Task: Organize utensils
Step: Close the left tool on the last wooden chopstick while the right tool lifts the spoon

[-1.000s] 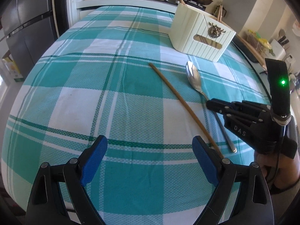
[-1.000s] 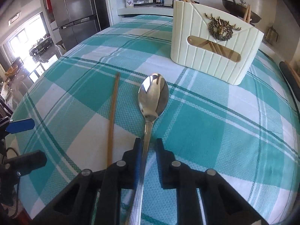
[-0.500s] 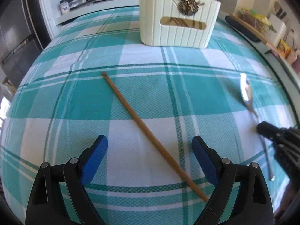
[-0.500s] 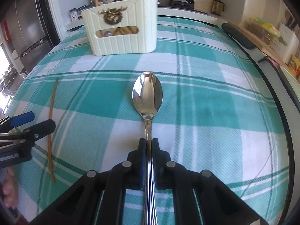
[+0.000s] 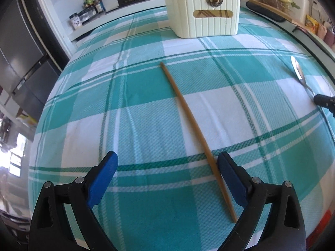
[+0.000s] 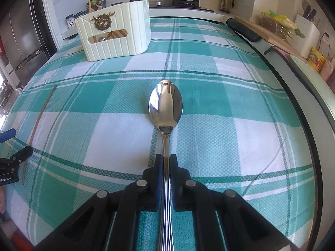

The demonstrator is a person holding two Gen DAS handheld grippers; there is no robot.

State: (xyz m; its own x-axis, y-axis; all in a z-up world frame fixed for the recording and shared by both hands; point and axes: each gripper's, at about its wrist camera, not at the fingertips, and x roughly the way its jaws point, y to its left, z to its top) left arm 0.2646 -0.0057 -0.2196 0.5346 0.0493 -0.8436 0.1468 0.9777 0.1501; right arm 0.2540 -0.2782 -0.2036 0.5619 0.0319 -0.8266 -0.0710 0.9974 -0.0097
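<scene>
The surface (image 5: 146, 115), under a teal plaid cloth, carries a cream utensil holder (image 5: 204, 10) at twelve o'clock in the left wrist view. The right tongs (image 6: 165, 163) are clamped on the handle of a spoon (image 6: 165, 104), its bowl pointing toward twelve. The left tongs (image 5: 167, 173) stand open over a lone chopstick (image 5: 188, 117), whose long axis runs from eleven to five, the near end beside the right-hand blue pad; this hand is nearer. Compared with a second ago, the spoon has swung clear to three o'clock and the chopstick now lies between the pads.
</scene>
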